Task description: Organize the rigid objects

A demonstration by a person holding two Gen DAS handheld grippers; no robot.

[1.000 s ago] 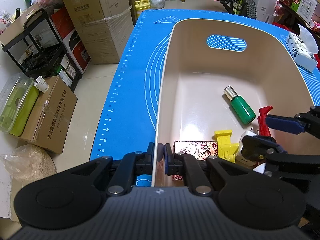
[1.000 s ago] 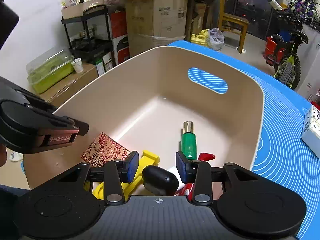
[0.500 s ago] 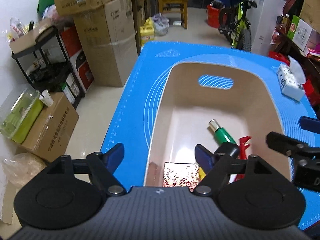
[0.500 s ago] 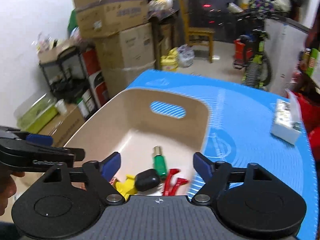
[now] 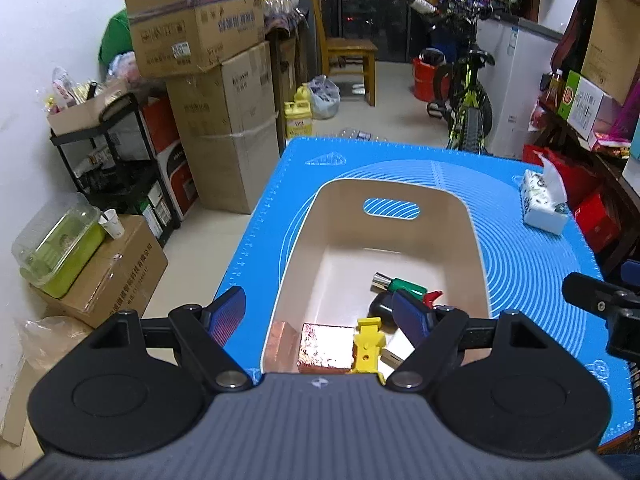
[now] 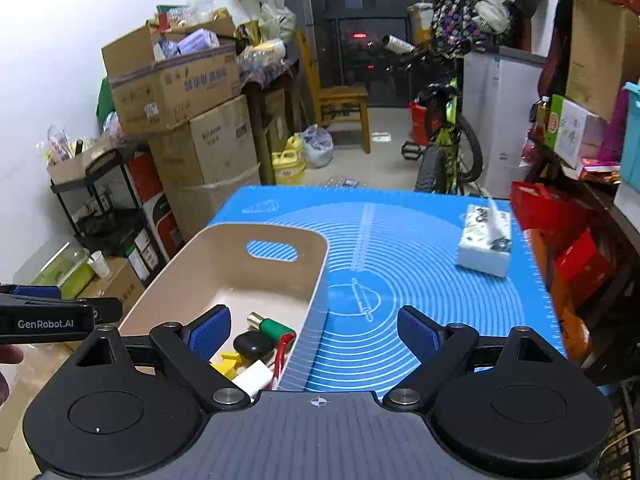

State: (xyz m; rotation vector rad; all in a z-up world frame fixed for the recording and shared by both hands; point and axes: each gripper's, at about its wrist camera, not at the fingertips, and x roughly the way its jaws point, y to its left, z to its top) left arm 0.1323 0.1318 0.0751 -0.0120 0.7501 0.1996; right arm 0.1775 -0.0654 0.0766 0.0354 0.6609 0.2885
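Both grippers — left gripper (image 5: 318, 316), right gripper (image 6: 314, 330) — spread wide, empty. 5+ items lie in bin (image 5: 472, 240) at mat (image 5: 532, 264) left edge — sorting likely done.

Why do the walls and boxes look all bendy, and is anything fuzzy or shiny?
Both wrist views use fisheye lenses, so edges curve. In the right wrist view the tissue box is smeared by blur. In the left wrist view the patterned red box glints, and the beige bin looks sharp.
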